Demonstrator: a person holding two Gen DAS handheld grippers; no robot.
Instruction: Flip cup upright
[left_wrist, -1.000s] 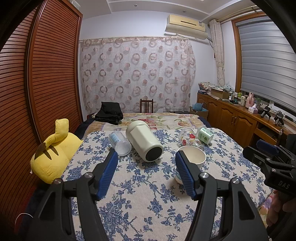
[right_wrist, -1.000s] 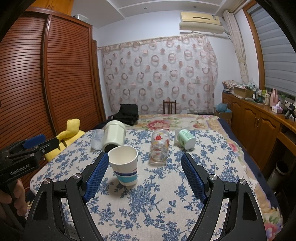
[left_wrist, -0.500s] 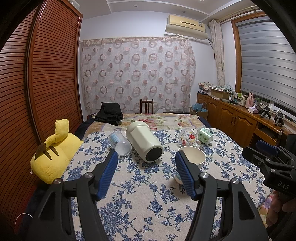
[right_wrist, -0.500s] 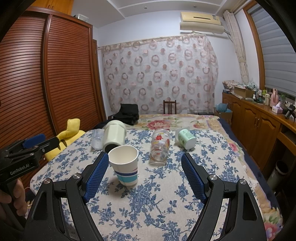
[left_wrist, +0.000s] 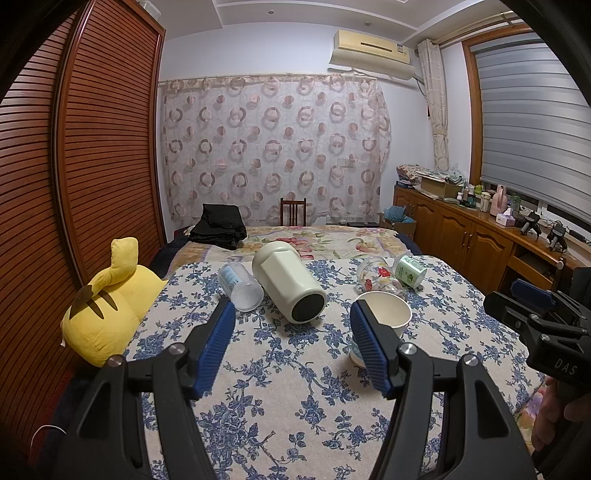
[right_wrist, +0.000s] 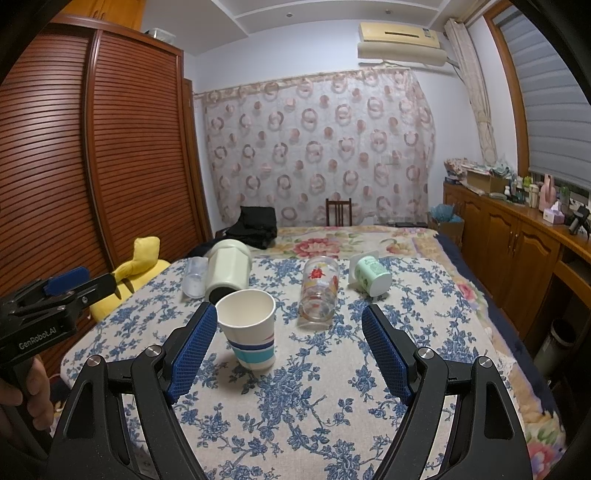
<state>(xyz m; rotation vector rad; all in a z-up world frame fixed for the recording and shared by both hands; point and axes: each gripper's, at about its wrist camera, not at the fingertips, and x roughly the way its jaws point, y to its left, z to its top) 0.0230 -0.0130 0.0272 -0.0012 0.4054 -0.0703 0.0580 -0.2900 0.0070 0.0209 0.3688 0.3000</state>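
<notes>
Paper cup (right_wrist: 248, 328): white, tapered, blue and teal bands near base, smooth matte wall. Stands upright, mouth up, on the floral cloth (right_wrist: 295, 398), which is a woven fabric with blue flower print. All positions below are relative to this cup.

Left gripper (left_wrist: 293, 347): jaws spread wide, nothing between the ribbed blue pads (left_wrist: 216, 341). Its right pad covers the cup's (left_wrist: 384, 319) near-left wall in the left wrist view, so contact cannot be judged there.

Right gripper (right_wrist: 288, 350): jaws released, wide apart, empty. The cup sits just beside the inner face of its left pad (right_wrist: 192, 354); touching or not is unclear.

Behind-left of cup: cream canister (right_wrist: 228, 271), faceted matte plastic, lying on its side with dark round end toward the camera. Clear plastic cup (right_wrist: 194, 278) lies beyond that, partly hidden by the canister.

Behind-right of cup: glass tumbler (right_wrist: 318, 291), transparent with red floral print, on its side. Further right: green mug (right_wrist: 369, 276), glossy, tipped over, its far end cut off by a white edge I cannot identify.

Far left of cup: yellow plush toy (left_wrist: 107, 310), soft, lower part out of sight below the cloth edge.
</notes>
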